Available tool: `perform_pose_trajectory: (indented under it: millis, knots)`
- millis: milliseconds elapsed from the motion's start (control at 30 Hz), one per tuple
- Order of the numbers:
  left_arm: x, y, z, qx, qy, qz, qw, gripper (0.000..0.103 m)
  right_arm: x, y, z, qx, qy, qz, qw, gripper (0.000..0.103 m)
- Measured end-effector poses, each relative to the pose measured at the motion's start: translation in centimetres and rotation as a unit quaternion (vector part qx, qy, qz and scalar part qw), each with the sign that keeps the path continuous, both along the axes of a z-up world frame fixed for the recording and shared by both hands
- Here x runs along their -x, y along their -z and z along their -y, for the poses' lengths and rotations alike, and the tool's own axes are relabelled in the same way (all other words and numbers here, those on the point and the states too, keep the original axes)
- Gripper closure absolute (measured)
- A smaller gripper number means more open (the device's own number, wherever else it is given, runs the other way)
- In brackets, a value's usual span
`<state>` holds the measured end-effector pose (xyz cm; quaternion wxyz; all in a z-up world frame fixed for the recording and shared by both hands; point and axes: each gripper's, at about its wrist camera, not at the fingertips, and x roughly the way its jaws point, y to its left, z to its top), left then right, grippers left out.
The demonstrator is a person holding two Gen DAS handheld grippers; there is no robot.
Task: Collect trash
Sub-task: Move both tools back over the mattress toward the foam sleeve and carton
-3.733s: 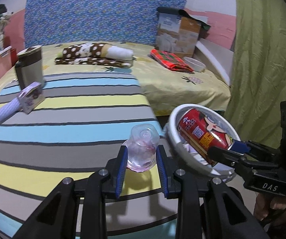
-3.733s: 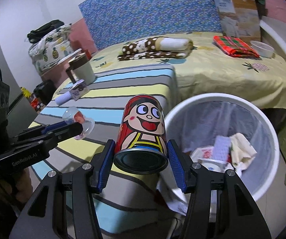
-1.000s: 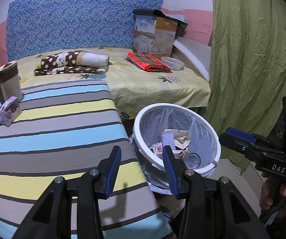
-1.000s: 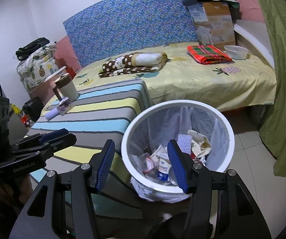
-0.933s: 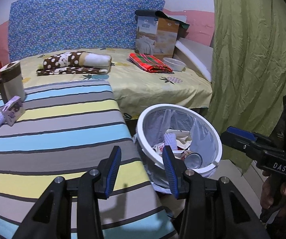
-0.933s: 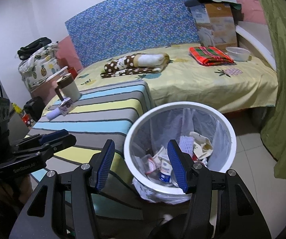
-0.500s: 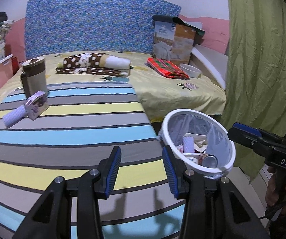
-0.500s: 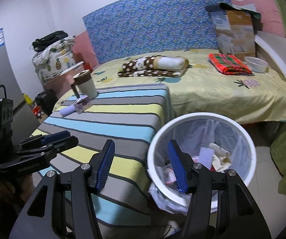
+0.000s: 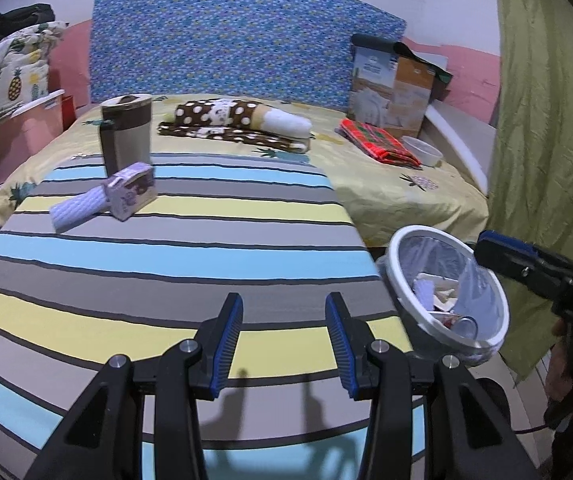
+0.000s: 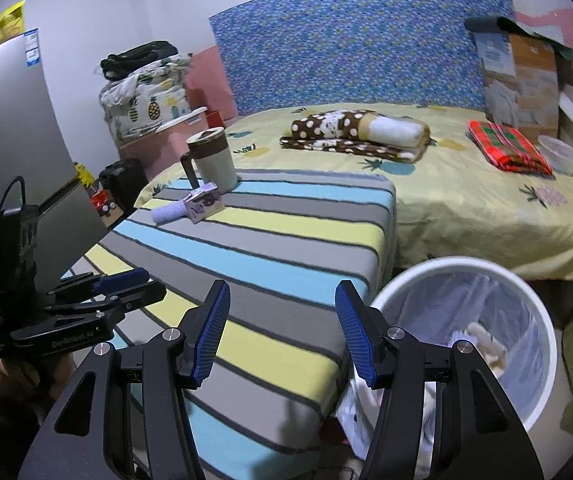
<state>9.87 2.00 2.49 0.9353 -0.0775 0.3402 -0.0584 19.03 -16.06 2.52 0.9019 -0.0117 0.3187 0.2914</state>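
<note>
A white trash bin [image 9: 402, 276] with a clear liner stands on the floor at the right of the striped table [image 9: 174, 256]; it holds paper scraps and a can. It also shows in the right wrist view [image 10: 542, 320]. My left gripper [image 9: 284, 336] is open and empty above the table's front edge. My right gripper [image 10: 282, 332] is open and empty, over the table's right edge, just left of the bin. A small purple box [image 9: 130, 190] and a white textured roll [image 9: 78, 210] lie at the table's far left.
A brown and beige mug [image 9: 126, 136] stands behind the purple box. A bed [image 9: 398, 192] with a folded dotted blanket [image 9: 230, 124], red cloth [image 9: 378, 144] and white bowl [image 9: 422, 152] lies behind. A green curtain [image 9: 542, 120] hangs at the right.
Both grippers let go of their items, the can and the clear cup, into the bin, then swung left from over the bin toward the striped table. Both are open and empty now.
</note>
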Motion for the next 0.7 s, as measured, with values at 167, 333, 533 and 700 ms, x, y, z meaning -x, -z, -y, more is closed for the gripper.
perform_pose_trajectory:
  millis: [167, 333, 533, 700]
  knots:
    - [-0.2, -0.3, -2.2, -0.007, -0.021, 0.003, 0.9997, 0.058, -0.6, -1.3, -0.9, -0.003, -0.01, 0.018, 1.0, 0.046]
    - [-0.5, -0.9, -4.4, -0.015, -0.041, 0.008, 0.999, 0.058, -1.2, -1.9, -1.4, -0.019, -0.012, 0.025, 0.999, 0.046]
    - [-0.3, -1.5, -6.7, -0.022, -0.064, 0.015, 0.9976, 0.058, -1.2, -2.3, -2.6, -0.025, -0.025, 0.033, 0.999, 0.046]
    - [-0.6, -1.8, -7.9, -0.029, -0.075, 0.018, 0.9966, 0.058, -1.9, -2.6, -4.0, -0.016, -0.04, 0.028, 0.999, 0.046]
